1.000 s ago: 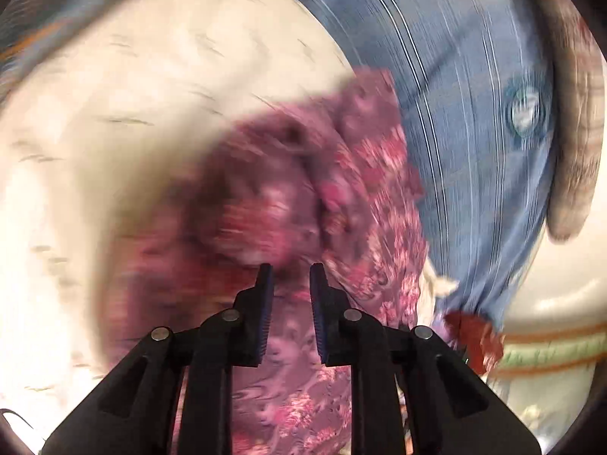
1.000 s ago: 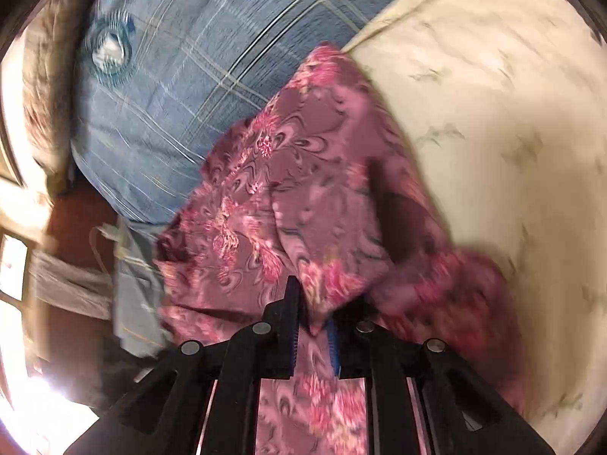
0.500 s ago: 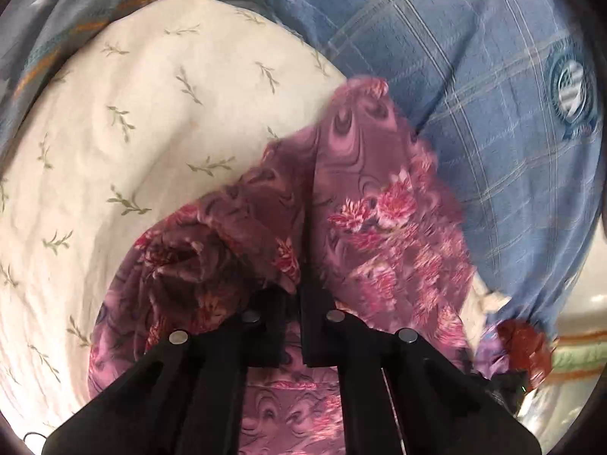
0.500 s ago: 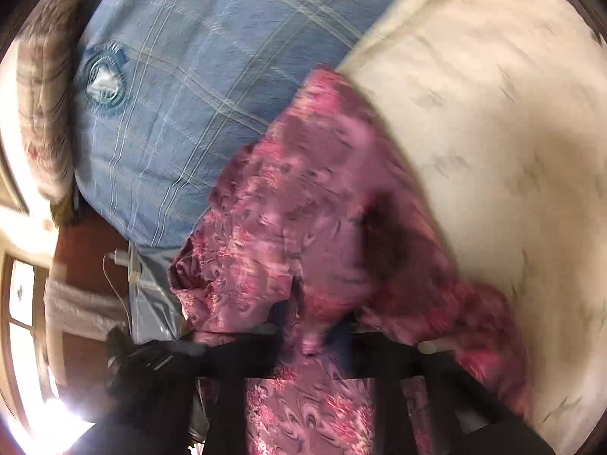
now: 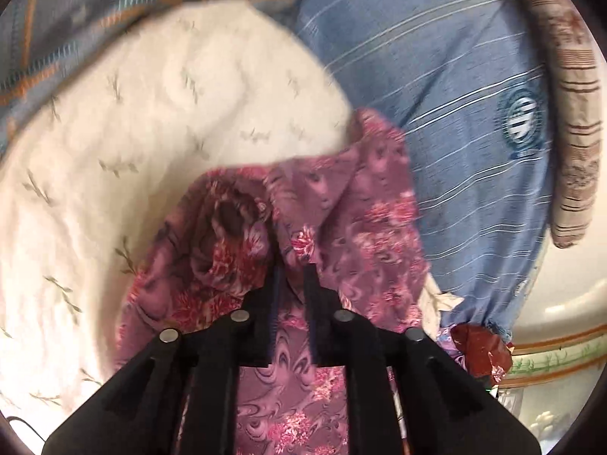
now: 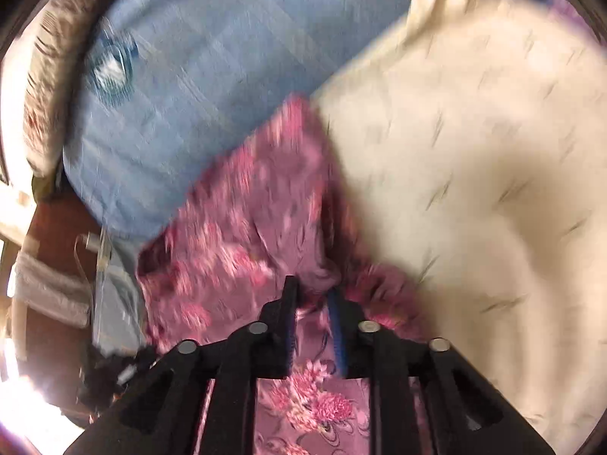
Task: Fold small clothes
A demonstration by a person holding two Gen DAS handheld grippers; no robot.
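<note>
item: small maroon floral garment (image 5: 341, 227), thin soft woven cloth, bunched on the bed.

lies ahead of and under both tools, between cream sprigged bedsheet (image 5: 151, 151) and blue striped pillow (image 5: 436, 94). light, limp, slides easily; best pinched at a hem or corner. left tool (image 5: 291, 271) and right tool (image 6: 313, 288) have just been parting, narrow gaps, cloth between the jaws, neither seen to clamp it.

Both hand-held grippers (image 5: 291, 276) (image 6: 313, 288) parted (garment (image 5: 341, 208) between).
</note>
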